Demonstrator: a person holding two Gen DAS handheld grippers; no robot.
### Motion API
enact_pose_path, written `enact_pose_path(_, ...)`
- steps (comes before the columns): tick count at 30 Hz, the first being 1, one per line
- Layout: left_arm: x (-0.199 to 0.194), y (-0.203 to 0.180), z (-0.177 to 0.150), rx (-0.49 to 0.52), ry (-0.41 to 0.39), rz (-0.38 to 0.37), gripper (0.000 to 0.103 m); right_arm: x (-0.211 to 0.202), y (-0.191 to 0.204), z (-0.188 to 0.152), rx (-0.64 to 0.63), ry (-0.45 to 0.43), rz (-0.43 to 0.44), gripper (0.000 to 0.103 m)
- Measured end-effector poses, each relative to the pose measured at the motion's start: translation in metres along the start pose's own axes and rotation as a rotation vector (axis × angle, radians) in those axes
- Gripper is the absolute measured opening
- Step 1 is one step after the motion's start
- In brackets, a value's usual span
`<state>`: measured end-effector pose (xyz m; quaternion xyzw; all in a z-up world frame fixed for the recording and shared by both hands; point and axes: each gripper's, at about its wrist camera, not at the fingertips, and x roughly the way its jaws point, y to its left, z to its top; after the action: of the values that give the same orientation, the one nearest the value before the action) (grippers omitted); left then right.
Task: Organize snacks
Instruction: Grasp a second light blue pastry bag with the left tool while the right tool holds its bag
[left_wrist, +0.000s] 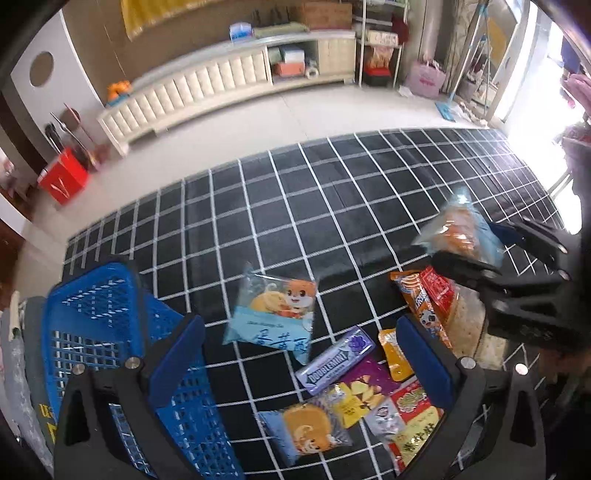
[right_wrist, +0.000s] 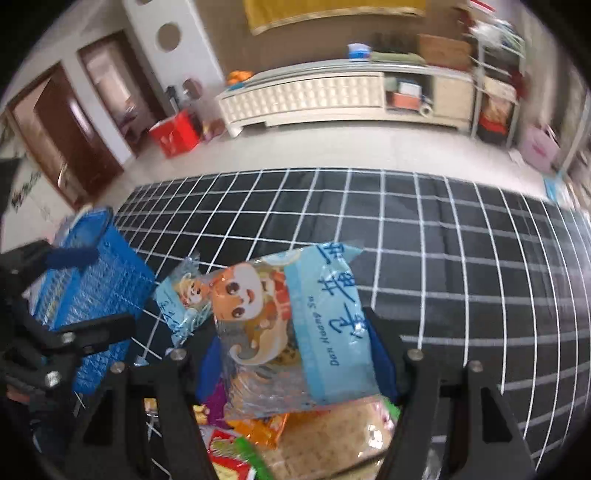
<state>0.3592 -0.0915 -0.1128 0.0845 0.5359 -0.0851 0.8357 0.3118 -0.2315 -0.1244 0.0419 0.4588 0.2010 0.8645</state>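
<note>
While clamped, pastry packet (right_wrist: 295, 332) above snacks (right_wrist: 295, 435)

Black angular tool (left_wrist: 299, 354) frames, blue finger pads (left_wrist: 177, 354) (silver screws (left_wrist: 132, 363) at the joints)

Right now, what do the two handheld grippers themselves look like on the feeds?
Both look the same. The left gripper has two black plastic fingers with triangular cut-outs, silver round screw heads at the joints, and blue pads on the inner faces. The right gripper has the same black frame, silver screws and blue pads. No cables or markings are visible, and no sleeve shows clearly.
</note>
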Motion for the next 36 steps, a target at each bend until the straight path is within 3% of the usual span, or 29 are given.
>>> enact_pose_path(2,0.009,-0.001,0.006,0.027,0.033,-0.029,0.103,-0.001,-0.003,-0.003,0.035,0.010,-0.006,0.072)
enact_pose_path(7,0.040,-0.002,0.016,0.077,0.128,-0.007,0.103,0.007,-0.002,-0.012,0.022,0.025,-0.018,0.072)
enact_pose_path(10,0.055,-0.004,0.016,0.105,0.186,0.036,0.103,0.032,-0.016,-0.013,0.128,0.100,0.037,0.072)
enact_pose_path(14,0.067,-0.004,0.011,0.135,0.228,0.083,0.103,0.045,-0.015,-0.016,0.118,0.131,-0.001,0.072)
enact_pose_path(26,0.119,-0.012,0.012,0.207,0.332,0.192,0.103,0.032,-0.016,-0.013,0.087,0.097,0.022,0.072)
enact_pose_path(31,0.136,-0.001,0.008,0.134,0.353,0.169,0.102,0.031,-0.021,-0.012,0.083,0.100,0.019,0.072)
enact_pose_path(32,0.137,0.000,0.008,0.120,0.355,0.156,0.098,0.031,-0.021,-0.011,0.082,0.099,0.013,0.072)
enact_pose_path(33,0.137,0.000,0.006,0.109,0.354,0.140,0.087,0.032,-0.022,-0.011,0.081,0.099,0.005,0.072)
enact_pose_path(34,0.135,-0.001,0.004,0.110,0.348,0.151,0.086,0.033,-0.023,-0.011,0.086,0.101,0.002,0.072)
enact_pose_path(35,0.134,-0.002,0.003,0.113,0.338,0.162,0.074,0.035,-0.024,-0.011,0.093,0.107,0.004,0.072)
enact_pose_path(36,0.131,0.000,0.001,0.109,0.330,0.161,0.069,0.036,-0.024,-0.011,0.096,0.112,0.007,0.072)
